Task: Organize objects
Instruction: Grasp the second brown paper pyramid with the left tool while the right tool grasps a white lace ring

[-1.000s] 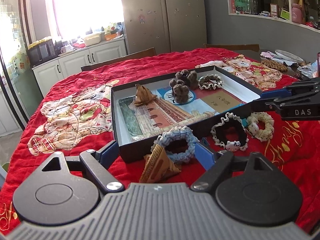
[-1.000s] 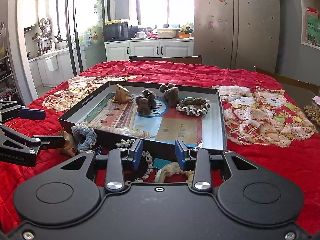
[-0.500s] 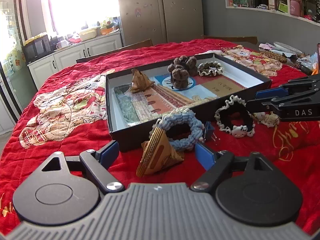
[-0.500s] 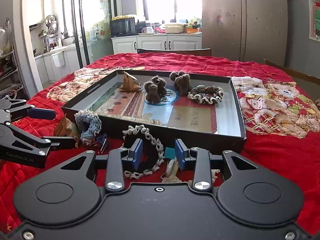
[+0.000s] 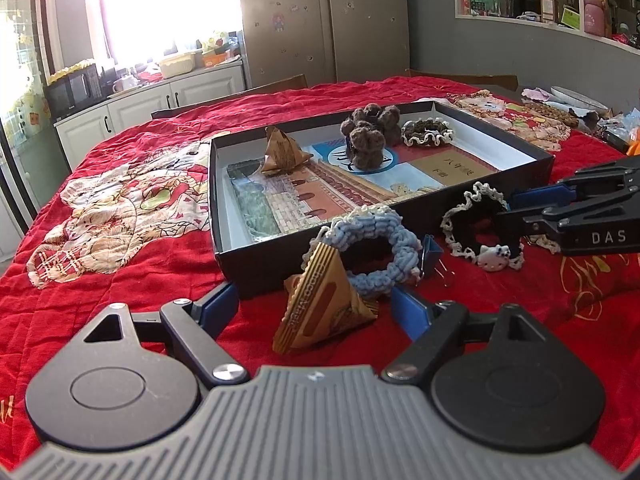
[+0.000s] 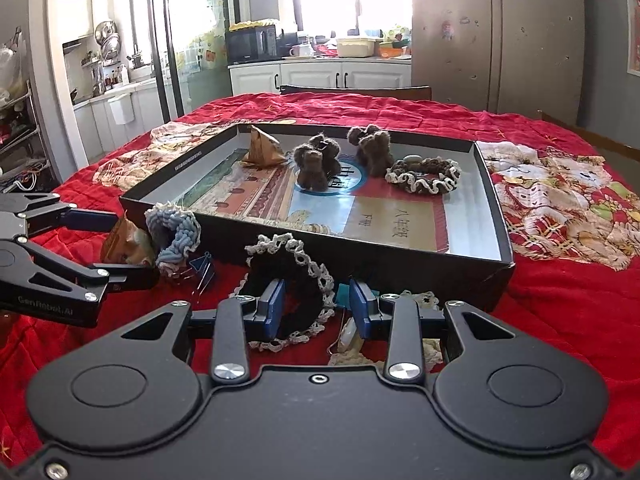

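Two loose things sit between the spread jaws of the left gripper (image 5: 312,304), low in the middle of the left wrist frame: a tan, striped, pyramid-shaped paper packet (image 5: 320,312) and, leaning on its far side, a pale blue knitted scrunchie (image 5: 372,252). Both lie on the red quilted cloth (image 5: 120,280) over the counter, just outside the near wall of the black shallow cardboard box (image 5: 256,268). The packet looks light and fairly stiff along its folded edges (likely to crush if squeezed hard), so I would take it across its flat sides near the base. Its apex tips toward the upper centre of the frame, its long edge running from lower left up to that tip. The scrunchie should be soft, springy and easy to pinch anywhere on its ring; it stands nearly on edge, its hole facing the camera.

The right gripper (image 6: 316,312) has its jaws released too, straddling a black scrunchie with cream lace trim (image 6: 296,300), lower centre of the right wrist frame; nothing is clamped. A blue binder clip (image 5: 432,256) lies just beside the blue ring. Inside the box sit another paper packet (image 5: 282,156), brown woolly tufts (image 5: 368,136) and a dark frilled scrunchie (image 5: 428,132).
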